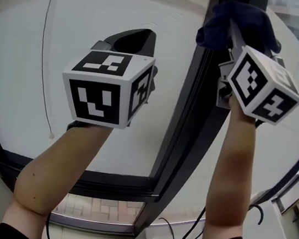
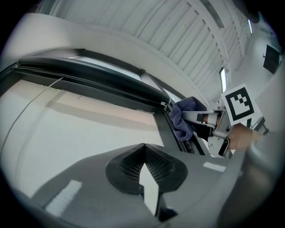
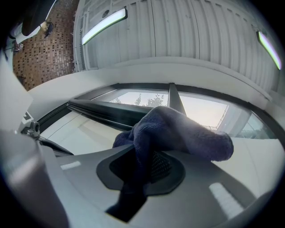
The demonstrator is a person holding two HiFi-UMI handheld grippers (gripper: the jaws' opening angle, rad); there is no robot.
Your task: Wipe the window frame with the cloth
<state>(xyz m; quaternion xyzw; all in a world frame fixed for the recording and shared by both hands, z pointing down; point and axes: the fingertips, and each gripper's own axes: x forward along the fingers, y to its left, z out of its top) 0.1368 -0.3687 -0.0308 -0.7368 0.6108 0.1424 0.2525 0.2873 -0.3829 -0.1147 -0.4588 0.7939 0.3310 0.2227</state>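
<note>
1. Up at the top of the dark frame point(image 1: 191, 111), my right gripper point(image 1: 233, 31) is clamped on the cloth point(image 1: 240, 18). The dark blue fabric is bunched between its jaws and spills out over their tips.
2. Ahead of those jaws, the cloth sits against the frame's upright bar, close to where that bar meets the top rail.
3. To the left of that tool, my left gripper point(image 1: 135, 37) is raised in front of the white panel point(image 1: 27, 42), apart from the frame and well clear of the cloth.
4. Its jaws are closed tip to tip with nothing between them. A sliver of light shows lower down, between the pads.
5. Each gripper carries a cube point(image 1: 107, 87) behind the jaws, printed with black-and-white square markers. These are block patterns rather than letters.
6. Left of my left gripper, a thin cord point(image 1: 41, 66) hangs down the panel and ends in a small knob.
7. Below my right gripper, past my forearm, dark cables point(image 1: 193, 237) loop near the sill.
</note>
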